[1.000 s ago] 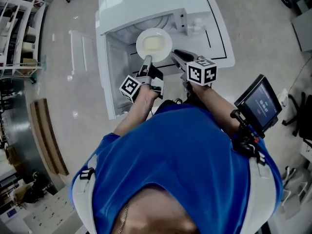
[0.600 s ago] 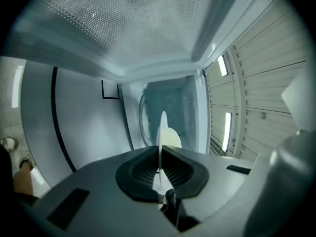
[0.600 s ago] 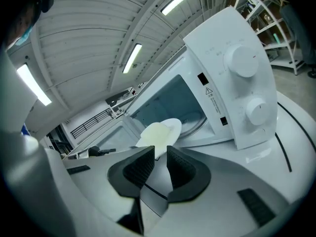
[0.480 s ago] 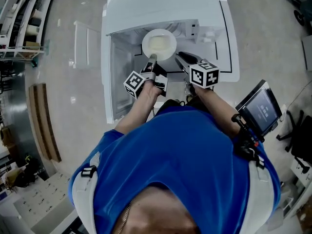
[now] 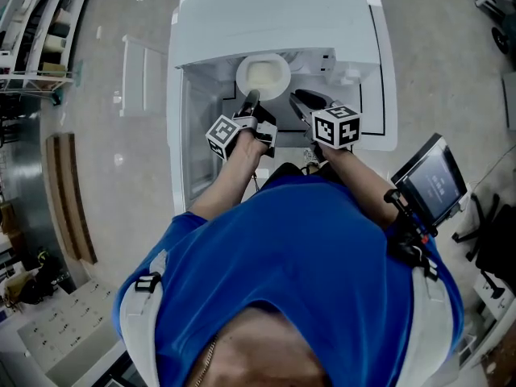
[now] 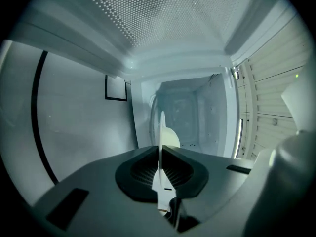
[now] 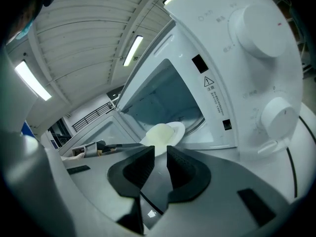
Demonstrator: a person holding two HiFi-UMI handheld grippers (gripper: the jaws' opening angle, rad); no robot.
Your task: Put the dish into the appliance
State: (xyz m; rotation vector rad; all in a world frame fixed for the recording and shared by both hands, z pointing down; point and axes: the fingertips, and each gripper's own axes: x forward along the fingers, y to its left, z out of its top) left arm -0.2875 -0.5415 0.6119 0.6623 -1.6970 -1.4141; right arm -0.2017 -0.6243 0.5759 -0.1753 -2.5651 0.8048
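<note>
A white dish [image 5: 263,75] with a pale mound of food sits level at the mouth of the white microwave [image 5: 274,14], its far rim under the top edge. My left gripper [image 5: 251,97] is shut on the dish's near rim. In the left gripper view the dish [image 6: 161,132] stands edge-on between the pads, with the microwave cavity [image 6: 190,110] straight ahead. My right gripper [image 5: 301,97] hovers just right of the dish, holding nothing. Its jaws stand a narrow gap apart in the right gripper view [image 7: 160,164], where the dish [image 7: 165,132] and the left gripper [image 7: 101,147] show beyond.
The microwave door [image 5: 187,135] hangs open to the left. Two round knobs [image 7: 256,28] sit on the control panel right of the cavity. A small screen [image 5: 427,180] is mounted by the person's right arm. Shelving [image 5: 40,22] stands far left.
Both grippers have moved forward toward the microwave. The dish has gone from in front of the opening to its mouth, still in the left gripper.
</note>
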